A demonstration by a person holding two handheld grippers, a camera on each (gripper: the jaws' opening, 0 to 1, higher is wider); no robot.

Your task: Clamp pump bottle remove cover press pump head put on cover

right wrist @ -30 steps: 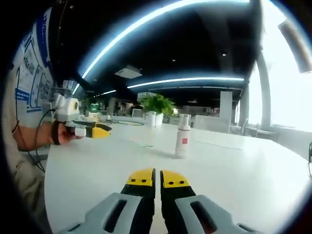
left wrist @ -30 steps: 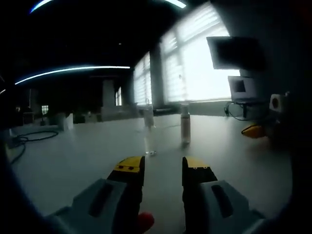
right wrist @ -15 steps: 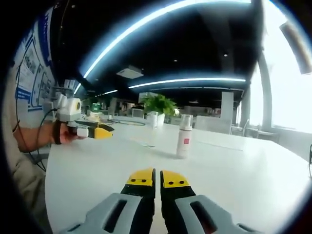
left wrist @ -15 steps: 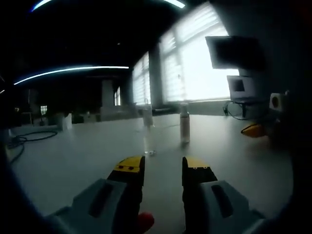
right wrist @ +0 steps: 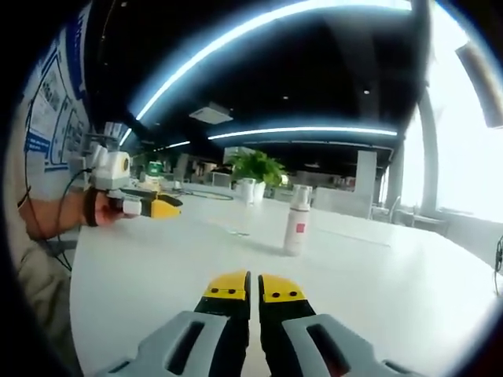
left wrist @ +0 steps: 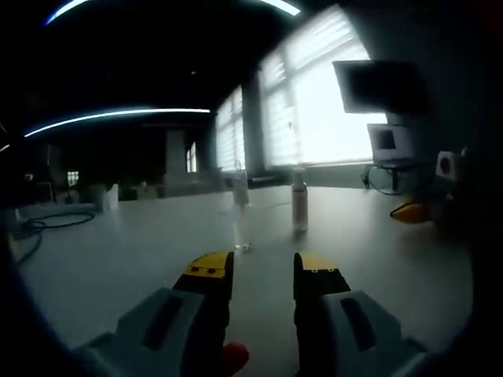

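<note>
A white pump bottle with a clear cover and a red label stands upright on the white table, ahead of my right gripper, whose yellow-tipped jaws are shut with nothing in them. In the left gripper view the same bottle stands further off, ahead and slightly right of my left gripper, which is open and holds nothing. My left gripper, held by a hand, also appears at the left of the right gripper view. My right gripper shows as a yellow tip at the right of the left gripper view.
A clear glass stands behind the bottle in the left gripper view. A potted plant sits at the table's far side. A black cable lies at the far left. Monitors hang by the windows.
Both views shifted only slightly. The bottle stands where it was, and neither gripper's jaws have changed.
</note>
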